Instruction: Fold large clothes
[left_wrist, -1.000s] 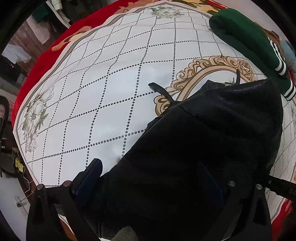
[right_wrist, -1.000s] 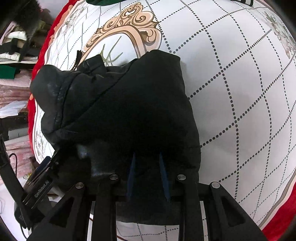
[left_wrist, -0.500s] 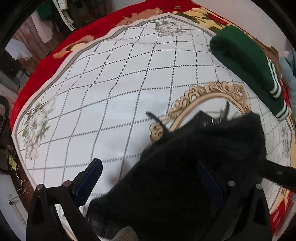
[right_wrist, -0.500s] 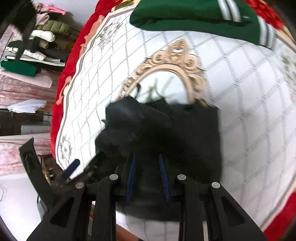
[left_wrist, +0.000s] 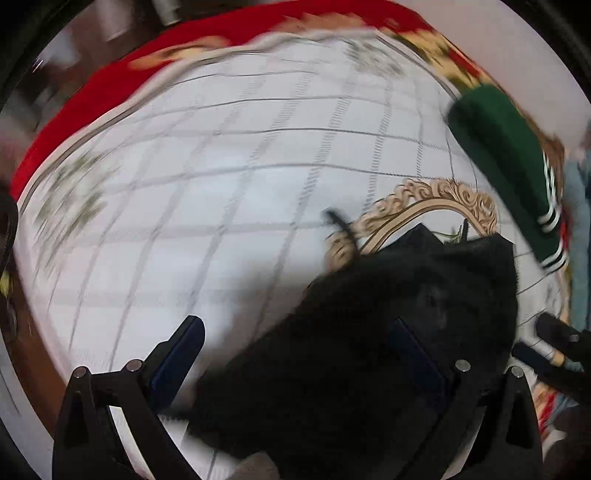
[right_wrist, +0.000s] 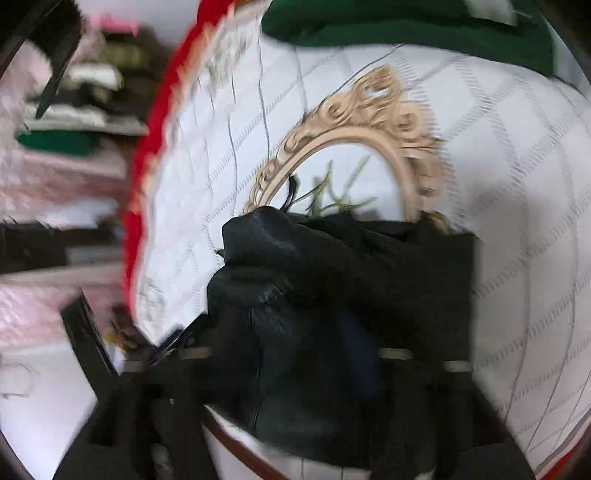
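A black hooded garment (left_wrist: 388, 332) lies bunched at the near edge of the white patterned table cover (left_wrist: 221, 184). My left gripper (left_wrist: 295, 354) is open, its left finger over bare cloth and its right finger over the garment. In the right wrist view the same black garment (right_wrist: 332, 295) fills the lower middle. My right gripper (right_wrist: 354, 354) is blurred and partly buried in the fabric, so its grip is unclear. A black drawstring (left_wrist: 340, 225) sticks out onto the gold frame print.
A folded green garment with white stripes (left_wrist: 509, 162) lies at the far right; it also shows in the right wrist view (right_wrist: 406, 33). The cover's red border (left_wrist: 92, 96) runs round the table. Stacked clothes (right_wrist: 81, 92) sit on shelves at the left.
Both grippers have pulled back and up from the table, so the black garment looks smaller and farther. Both views are now motion-blurred. The garment stays bunched in about the same place.
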